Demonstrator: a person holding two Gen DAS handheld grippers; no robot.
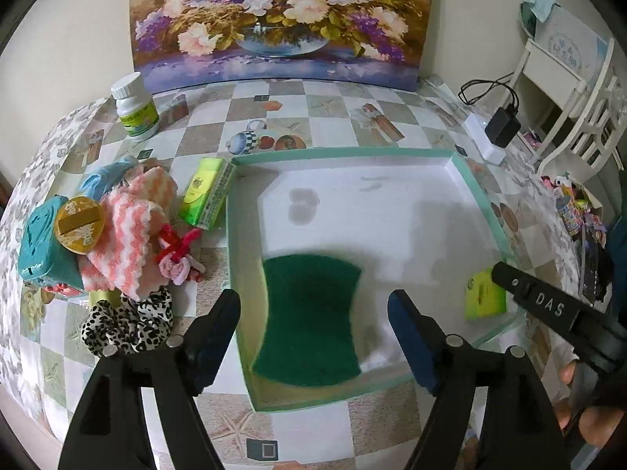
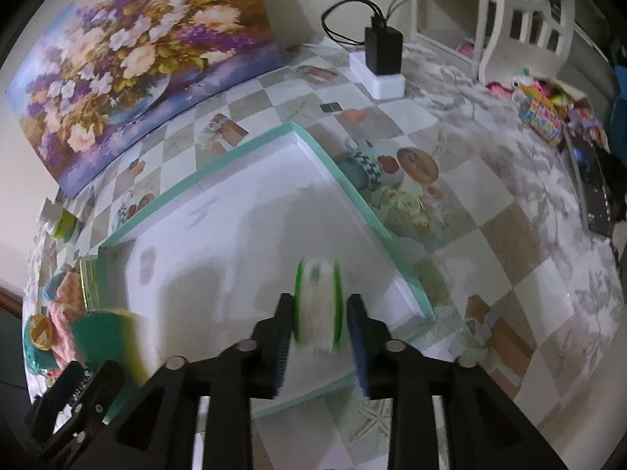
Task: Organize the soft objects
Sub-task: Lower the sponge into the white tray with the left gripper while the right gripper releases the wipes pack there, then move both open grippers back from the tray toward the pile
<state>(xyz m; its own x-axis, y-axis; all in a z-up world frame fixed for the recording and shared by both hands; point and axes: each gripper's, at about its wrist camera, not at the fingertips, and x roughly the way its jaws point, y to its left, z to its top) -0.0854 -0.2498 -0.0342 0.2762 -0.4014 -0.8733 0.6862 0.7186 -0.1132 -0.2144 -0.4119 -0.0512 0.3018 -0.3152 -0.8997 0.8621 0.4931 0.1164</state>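
Note:
A green scouring sponge lies in the near left corner of a shallow white box with a teal rim. My left gripper is open and empty just above the sponge. My right gripper is shut on a green tissue pack, held over the box's near right part; the pack also shows in the left wrist view. Left of the box lie a pink striped cloth, a leopard scrunchie, a pink and red knitted toy and another green tissue pack.
A teal container with a gold lid and a white bottle stand at the left. A white power strip with a black adapter sits at the back right, near a white chair. A floral painting leans on the wall.

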